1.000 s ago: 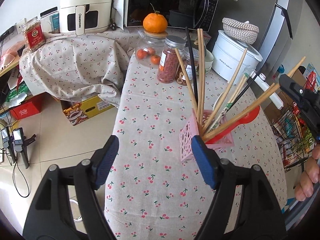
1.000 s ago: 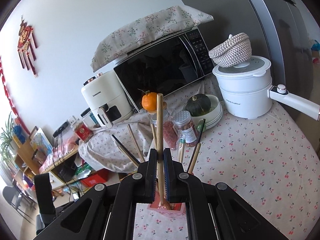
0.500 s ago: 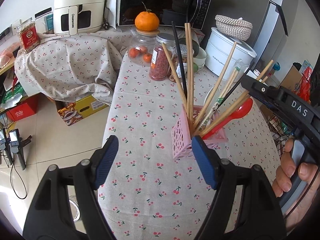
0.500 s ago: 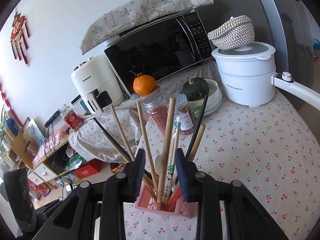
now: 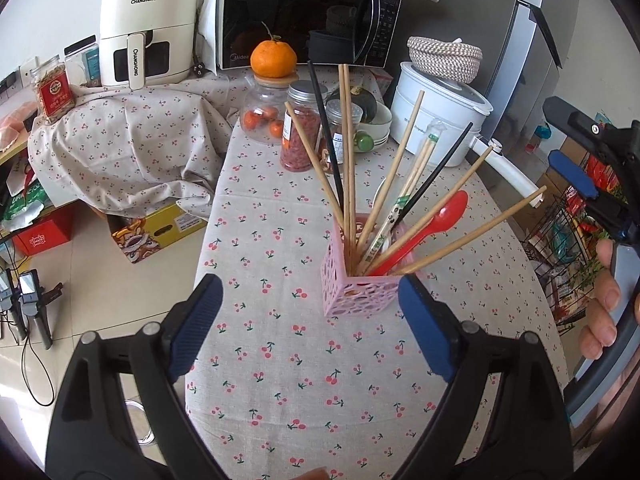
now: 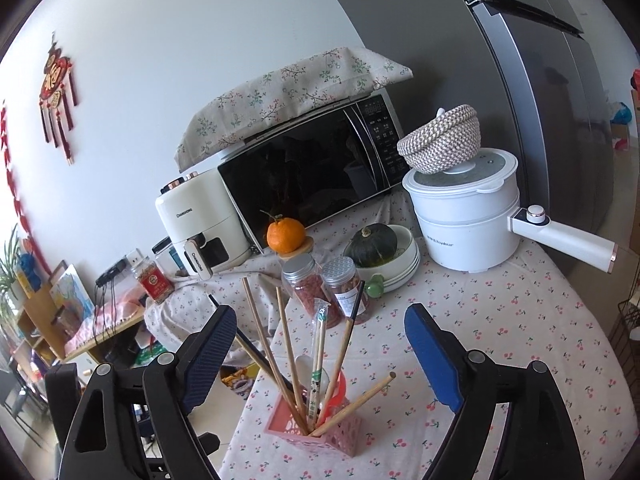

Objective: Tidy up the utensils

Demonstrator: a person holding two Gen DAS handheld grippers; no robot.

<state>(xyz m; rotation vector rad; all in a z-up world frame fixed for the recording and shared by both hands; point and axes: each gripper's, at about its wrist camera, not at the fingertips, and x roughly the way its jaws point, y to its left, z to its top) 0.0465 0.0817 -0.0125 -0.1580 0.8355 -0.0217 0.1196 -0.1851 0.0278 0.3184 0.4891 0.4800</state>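
Observation:
A pink perforated utensil holder (image 5: 360, 288) stands on the cherry-print tablecloth (image 5: 304, 364); it also shows in the right wrist view (image 6: 316, 430). It holds several wooden chopsticks (image 5: 347, 152), black chopsticks (image 5: 326, 128), a wrapped pair (image 5: 400, 208) and a red spoon (image 5: 432, 222). My left gripper (image 5: 308, 326) is open and empty, just in front of the holder. My right gripper (image 6: 316, 354) is open and empty, above the holder with the chopstick tops between its fingers. It also shows at the right of the left wrist view (image 5: 572, 160).
At the back stand a microwave (image 5: 304, 16), an air fryer (image 5: 148, 24), jars (image 5: 302, 128), an orange (image 5: 274, 60), a bowl with a squash (image 6: 378, 248) and a white pot (image 6: 466, 224) with a long handle. The table drops off at the left.
My right gripper opened and let go of a wooden chopstick, which now leans in the holder, then drew back and up. The left gripper moved a little closer to the holder.

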